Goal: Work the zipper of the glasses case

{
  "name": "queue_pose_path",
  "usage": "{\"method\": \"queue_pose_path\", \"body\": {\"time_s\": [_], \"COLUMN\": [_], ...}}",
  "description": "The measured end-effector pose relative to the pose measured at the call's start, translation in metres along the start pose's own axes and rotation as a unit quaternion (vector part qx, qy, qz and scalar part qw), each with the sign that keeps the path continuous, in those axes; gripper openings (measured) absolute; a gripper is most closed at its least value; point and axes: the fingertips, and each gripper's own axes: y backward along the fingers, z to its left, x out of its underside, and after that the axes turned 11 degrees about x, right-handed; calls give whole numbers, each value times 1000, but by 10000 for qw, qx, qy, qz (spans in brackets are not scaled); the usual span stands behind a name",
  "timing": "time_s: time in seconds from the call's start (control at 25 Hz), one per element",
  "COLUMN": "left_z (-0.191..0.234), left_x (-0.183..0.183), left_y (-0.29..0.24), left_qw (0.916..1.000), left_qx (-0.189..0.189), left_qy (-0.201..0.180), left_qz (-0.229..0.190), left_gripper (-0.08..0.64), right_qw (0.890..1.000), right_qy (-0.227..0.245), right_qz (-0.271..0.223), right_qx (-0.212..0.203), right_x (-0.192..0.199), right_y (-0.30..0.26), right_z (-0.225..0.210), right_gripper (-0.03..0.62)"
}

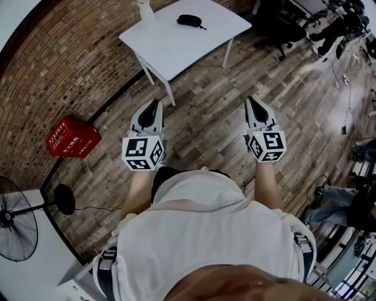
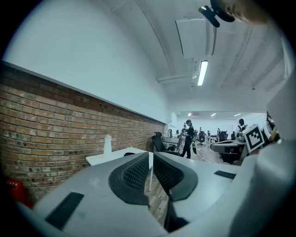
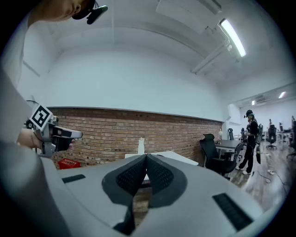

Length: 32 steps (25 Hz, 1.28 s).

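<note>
A black glasses case (image 1: 189,20) lies on a white table (image 1: 176,47) some way ahead of me, near its far edge. My left gripper (image 1: 151,107) and right gripper (image 1: 254,103) are held over the wooden floor, well short of the table, both shut and empty. In the left gripper view the jaws meet at the tips (image 2: 150,155) with the table (image 2: 115,155) beyond. In the right gripper view the tips (image 3: 146,157) touch, the table's edge (image 3: 178,157) showing behind them. The case is hidden in both gripper views.
A white bottle (image 1: 145,10) stands at the table's far left corner. A red crate (image 1: 71,137) sits by the brick wall, a floor fan (image 1: 23,226) at lower left. Office chairs (image 1: 282,26) and people (image 2: 188,136) are further right; another person's legs (image 1: 346,203) at right.
</note>
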Motion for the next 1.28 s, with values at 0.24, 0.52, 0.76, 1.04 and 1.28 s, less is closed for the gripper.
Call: {"method": "queue_pose_path", "body": {"time_s": [0.24,0.52,0.76,1.04,1.28], "left_z": [-6,-13,-21,-34,-26], "left_x": [3,8,15,24,35], "left_y": [4,5,1,1,-13], "left_qw": [10000,9999,9997,9994,9985], "left_qx": [45,106,147,199,226], "left_qy": [9,23,57,28,120], "left_qz": [11,60,177,294,491], "left_gripper": [38,38,38,38,38], "right_qw": [10000,9999,9997,9986,9971], "right_qy": [-17,-47,-207,-487,-655], "right_qz": [0,38,91,97,359], "right_qx": [3,93,132,205,169], "right_x": [2,10,20,37,57], "right_y": [7,17,21,32,21], "right_z": [2,-4,-10,-21,-18], "right_gripper": [52,52,51,52,52]}}
